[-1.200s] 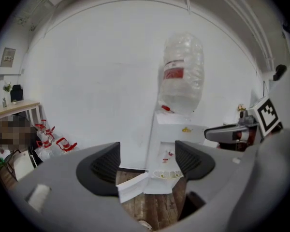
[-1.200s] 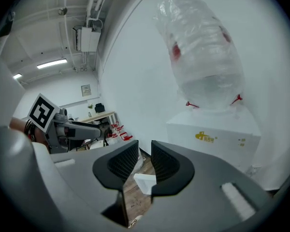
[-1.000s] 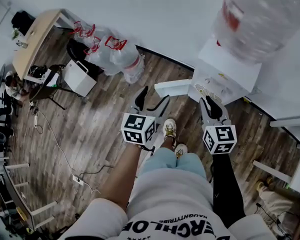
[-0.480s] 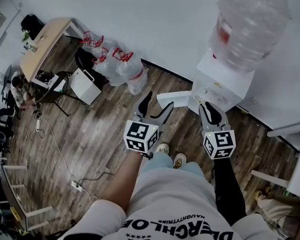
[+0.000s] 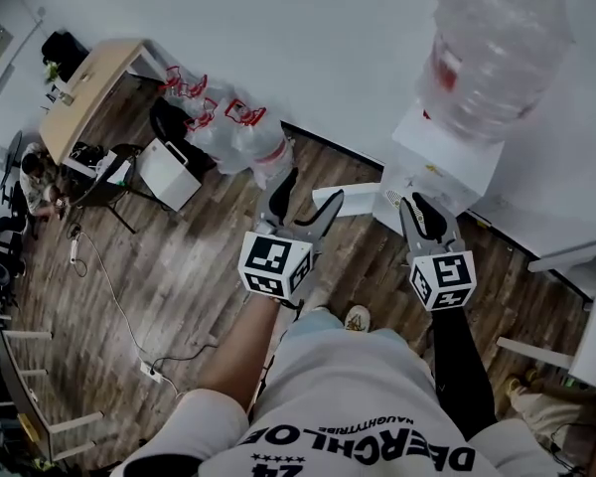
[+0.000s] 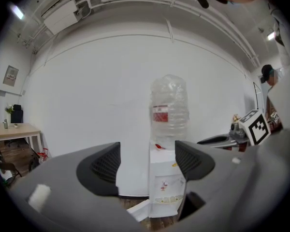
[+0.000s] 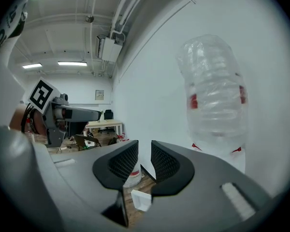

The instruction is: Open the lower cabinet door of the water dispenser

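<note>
The white water dispenser (image 5: 445,163) stands against the wall with a big clear bottle (image 5: 499,46) on top. Its lower cabinet door (image 5: 346,198) is swung out to the left, seen low between the left jaws as a white panel (image 6: 138,210). My left gripper (image 5: 307,201) is open, held just left of the door's free edge, with nothing between its jaws. My right gripper (image 5: 423,217) hovers in front of the dispenser body, with its pads (image 7: 160,161) almost touching and empty. The dispenser (image 6: 166,188) and its bottle (image 7: 215,95) fill the gripper views.
Spare water bottles with red handles (image 5: 230,119) lie on the wood floor by the wall. Further left are a white box (image 5: 169,172), a wooden desk (image 5: 85,83), chairs and a floor cable (image 5: 109,288). White table legs (image 5: 566,258) stand at the right. The person's shoe (image 5: 356,317) is below the grippers.
Both grippers have moved up towards the dispenser, the left one closing in on the door's free edge. The door was swung out in all frames. The head camera shifted.
</note>
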